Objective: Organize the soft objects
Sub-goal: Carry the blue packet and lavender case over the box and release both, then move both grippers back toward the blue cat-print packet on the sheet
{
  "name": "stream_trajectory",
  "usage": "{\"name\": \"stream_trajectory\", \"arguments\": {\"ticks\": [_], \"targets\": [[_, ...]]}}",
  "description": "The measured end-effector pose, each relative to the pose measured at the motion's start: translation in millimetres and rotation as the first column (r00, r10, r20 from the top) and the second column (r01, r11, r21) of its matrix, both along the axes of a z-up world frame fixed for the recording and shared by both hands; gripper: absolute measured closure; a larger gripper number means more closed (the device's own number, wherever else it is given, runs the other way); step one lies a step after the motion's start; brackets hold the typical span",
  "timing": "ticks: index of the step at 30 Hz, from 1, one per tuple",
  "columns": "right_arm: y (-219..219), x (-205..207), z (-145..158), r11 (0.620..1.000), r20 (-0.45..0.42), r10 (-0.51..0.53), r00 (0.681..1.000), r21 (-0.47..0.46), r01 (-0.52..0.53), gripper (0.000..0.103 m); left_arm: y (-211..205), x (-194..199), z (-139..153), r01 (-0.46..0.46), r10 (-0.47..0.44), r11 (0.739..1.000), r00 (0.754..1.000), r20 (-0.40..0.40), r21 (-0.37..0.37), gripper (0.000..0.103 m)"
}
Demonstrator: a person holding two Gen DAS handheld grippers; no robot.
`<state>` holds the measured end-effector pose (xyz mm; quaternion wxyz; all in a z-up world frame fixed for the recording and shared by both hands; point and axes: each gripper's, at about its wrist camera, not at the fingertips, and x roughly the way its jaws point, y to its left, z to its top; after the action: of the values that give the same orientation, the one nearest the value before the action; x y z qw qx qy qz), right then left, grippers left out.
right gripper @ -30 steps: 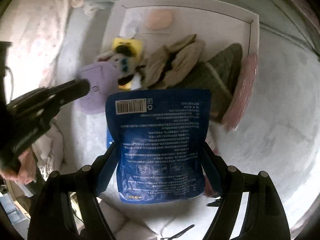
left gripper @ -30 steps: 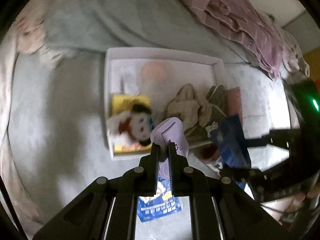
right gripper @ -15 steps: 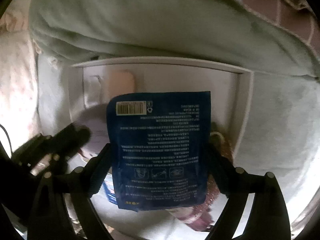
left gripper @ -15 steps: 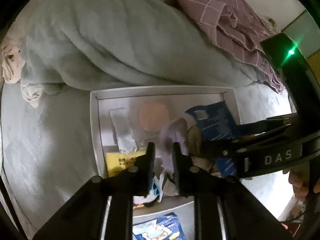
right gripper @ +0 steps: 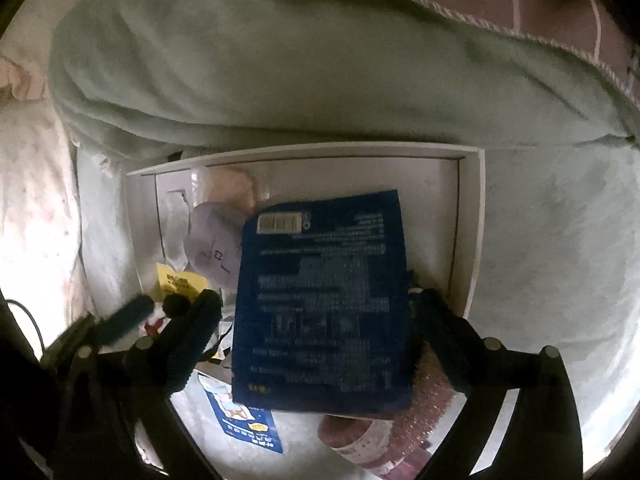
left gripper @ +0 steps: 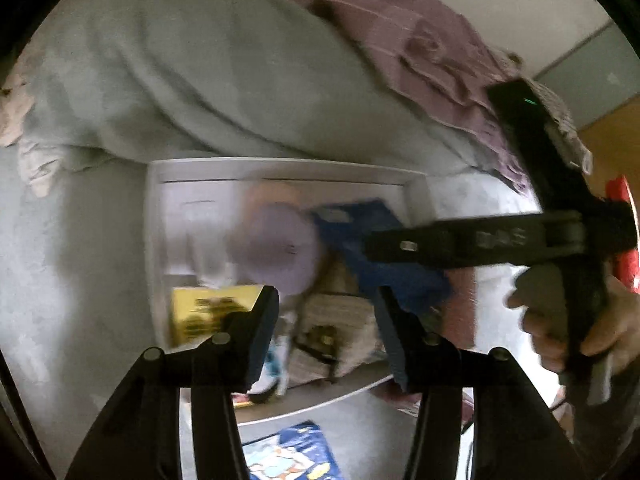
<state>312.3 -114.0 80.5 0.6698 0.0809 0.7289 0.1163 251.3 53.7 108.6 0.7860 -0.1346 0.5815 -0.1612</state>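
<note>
A white box (left gripper: 280, 165) lies on the bed, seen in both views. My left gripper (left gripper: 325, 304) hangs over its near side; its jaws are opening and nothing is between them. The lilac pouch (left gripper: 276, 248) lies loose, blurred, just beyond the fingertips, inside the box (right gripper: 472, 216). My right gripper (right gripper: 318, 308) is over the box's right half, jaws opening. The dark blue pouch (right gripper: 320, 300) sits between its fingers with a narrow gap on the left side, so the pads no longer press it. A person's hand (left gripper: 560, 332) holds that gripper.
The box also holds a yellow packet (left gripper: 208, 312), a peach round thing (right gripper: 230, 190) and folded beige cloth (left gripper: 332, 320). A blue-and-white packet (right gripper: 244, 420) and a pink glittery item (right gripper: 400, 420) lie in front of it. A green-grey blanket (right gripper: 320, 72) bulges behind.
Both grippers came forward over the box. The left jaws opened and let the lilac pouch go. The right jaws widened off the blue pouch.
</note>
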Motion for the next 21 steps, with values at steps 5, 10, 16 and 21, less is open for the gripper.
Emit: {"name": "stream_trajectory", "arguments": {"ticks": [5, 10, 16, 21], "targets": [[7, 0, 5, 1.000, 0.042, 0.009, 0.999, -0.006, -0.008, 0.005, -15, -3, 4, 0.016, -0.018, 0.998, 0.999, 0.030, 0.066, 0.053], [11, -19, 28, 0.988, 0.126, 0.055, 0.990, -0.148, -0.036, 0.004, -16, -12, 17, -0.015, 0.008, 0.993, 0.998, 0.056, 0.120, 0.053], [9, -60, 42, 0.997, 0.152, 0.025, 0.988, -0.078, -0.013, 0.005, -14, -34, 33, -0.027, 0.018, 0.985, 0.998, 0.058, 0.173, 0.053], [10, -84, 49, 0.999, 0.190, 0.028, 0.981, -0.048, -0.020, 0.005, -22, -60, 42, -0.010, -0.021, 0.949, 0.995, 0.094, 0.317, 0.053]]}}
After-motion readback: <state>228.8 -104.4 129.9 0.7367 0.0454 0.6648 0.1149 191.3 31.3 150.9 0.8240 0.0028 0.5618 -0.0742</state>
